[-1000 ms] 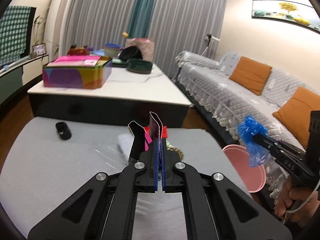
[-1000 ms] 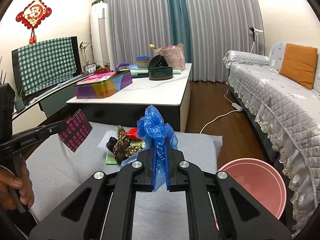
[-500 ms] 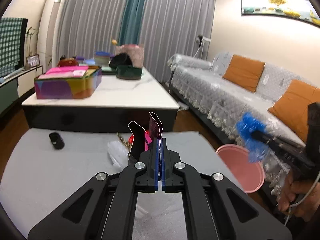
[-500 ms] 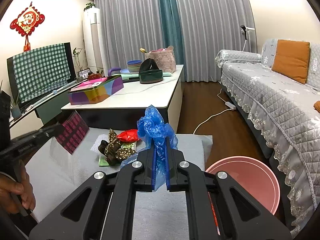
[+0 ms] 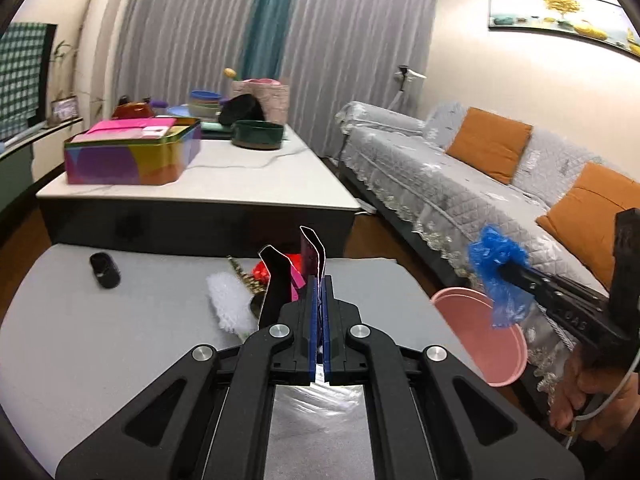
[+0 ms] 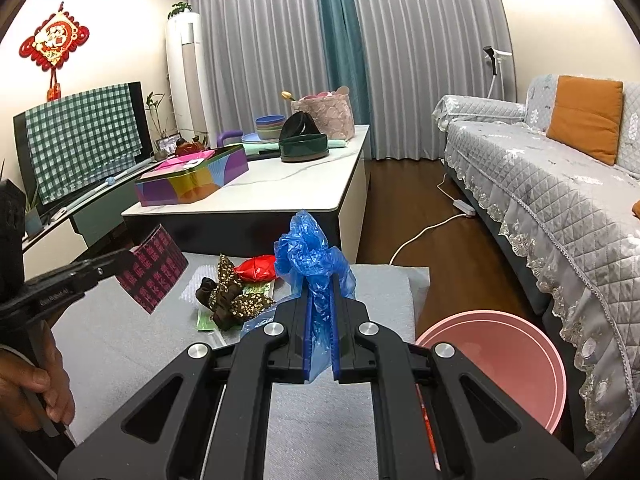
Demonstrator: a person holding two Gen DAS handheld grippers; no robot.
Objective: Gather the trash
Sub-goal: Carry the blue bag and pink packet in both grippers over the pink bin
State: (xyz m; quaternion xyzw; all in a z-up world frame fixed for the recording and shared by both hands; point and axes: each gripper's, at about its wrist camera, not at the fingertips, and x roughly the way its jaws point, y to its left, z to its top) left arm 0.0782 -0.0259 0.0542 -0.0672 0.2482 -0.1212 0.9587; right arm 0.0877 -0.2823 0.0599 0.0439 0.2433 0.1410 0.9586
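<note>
Trash in both: left gripper pinches a patterned wrapper, right gripper pinches blue plastic, near the pink bin w/ rest behind, prob. for dropping.

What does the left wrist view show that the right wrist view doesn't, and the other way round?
Only the left wrist view shows the black roll on the grey mat and the wall painting. Only the right wrist view shows the red knot ornament, the checked cloth and the white power cord on the floor. Both show the left tool shut on a dark red patterned wrapper, the right tool shut on blue plastic, the pink bin and the trash pile.
</note>
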